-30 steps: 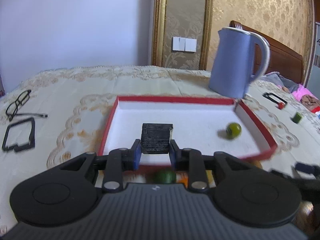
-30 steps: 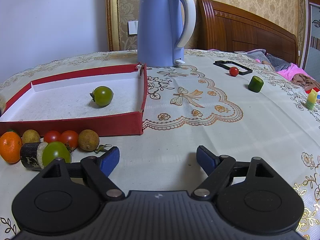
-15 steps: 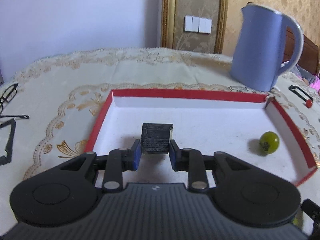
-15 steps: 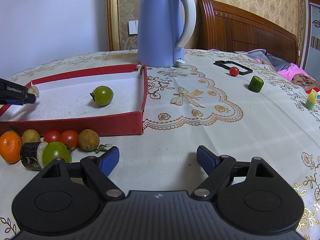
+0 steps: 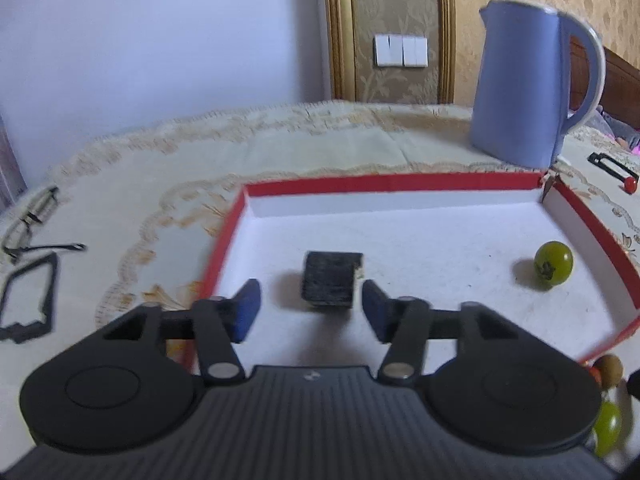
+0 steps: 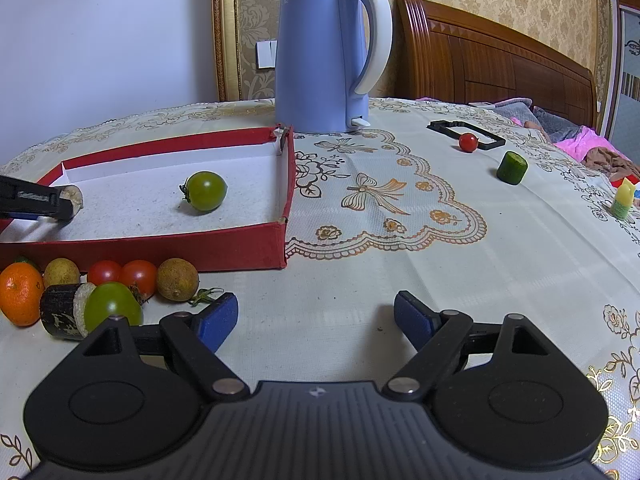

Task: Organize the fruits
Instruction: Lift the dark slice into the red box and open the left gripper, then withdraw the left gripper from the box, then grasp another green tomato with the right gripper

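Note:
A short black-skinned sugarcane piece [image 5: 330, 280] lies on the white floor of the red-walled tray [image 5: 384, 182]. My left gripper [image 5: 310, 300] straddles it, and its jaws are opening, so both blue pads stand clear of the piece. A green tomato [image 5: 554, 266] rests at the tray's right side. In the right wrist view the left fingers [image 6: 28, 202] reach in over the tray's left end. My right gripper [image 6: 316, 314] hangs open over bare tablecloth, nothing between its fingers. To its left lie an orange [image 6: 20, 298], red tomatoes [image 6: 138, 276], longans [image 6: 178, 280], a green tomato [image 6: 112, 308] and another sugarcane piece [image 6: 62, 316].
A blue kettle [image 6: 324, 56] stands behind the tray's far right corner. Glasses [image 5: 30, 224] and a black frame [image 5: 28, 300] lie left of the tray. Further right on the cloth are a red tomato [image 6: 468, 142] in a black frame, a cucumber chunk [image 6: 512, 168] and a small yellow bottle [image 6: 622, 200].
My left gripper carried the black piece forward over the tray, sank a little and opened, leaving the piece on the tray floor. The right gripper has not moved.

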A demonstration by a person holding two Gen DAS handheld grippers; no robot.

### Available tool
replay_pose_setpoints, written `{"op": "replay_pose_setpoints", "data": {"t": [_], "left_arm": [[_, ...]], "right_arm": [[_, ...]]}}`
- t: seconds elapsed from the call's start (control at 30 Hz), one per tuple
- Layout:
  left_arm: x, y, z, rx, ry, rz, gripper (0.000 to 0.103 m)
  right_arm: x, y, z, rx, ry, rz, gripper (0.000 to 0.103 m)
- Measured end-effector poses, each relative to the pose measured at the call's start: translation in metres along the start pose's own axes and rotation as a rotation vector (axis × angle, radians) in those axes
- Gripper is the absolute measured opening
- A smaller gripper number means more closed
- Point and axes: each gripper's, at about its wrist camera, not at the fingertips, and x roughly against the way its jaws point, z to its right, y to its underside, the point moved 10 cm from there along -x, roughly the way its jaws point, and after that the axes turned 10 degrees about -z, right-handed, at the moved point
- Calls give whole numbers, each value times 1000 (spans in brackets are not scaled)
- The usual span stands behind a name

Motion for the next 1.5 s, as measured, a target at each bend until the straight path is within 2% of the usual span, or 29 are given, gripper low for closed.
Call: {"op": "replay_pose_setpoints", "data": {"t": [0.07, 0.2, 0.33, 0.5, 0.6, 0.73, 0.97, 1.1, 1.27, 1.5], "left_arm": [[15, 4, -7, 0, -1, 19, 59], [47, 23, -25, 34, 10, 50, 73], [69, 52, -40, 63, 23, 50, 75], [68, 79, -43, 79, 42, -3, 75], [62, 87, -43, 95, 58, -30, 75], [55, 91, -45, 126, 68, -58, 76], [55, 90, -44, 166, 64, -66, 80], [57, 90, -41, 173, 63, -57, 83], [56, 91, -39, 169, 56, -50, 84], [56, 92, -40, 168, 63, -43, 85]], "right_arm": [[0, 0, 0, 0, 0, 0, 86], [1, 0, 0, -1, 0, 0, 86], [-1, 0, -2, 2, -1, -1, 87], [-1, 0, -3, 3, -7, 1, 88], [8, -2, 0, -18, -28, 47, 88], [27, 0, -4, -36, -115, 66, 88], [46, 4, -49, 112, -172, 88, 87], [43, 2, -65, 147, -186, 80, 65], [42, 0, -70, 142, -214, 72, 59], [33, 2, -79, 129, -262, 44, 59]]}}
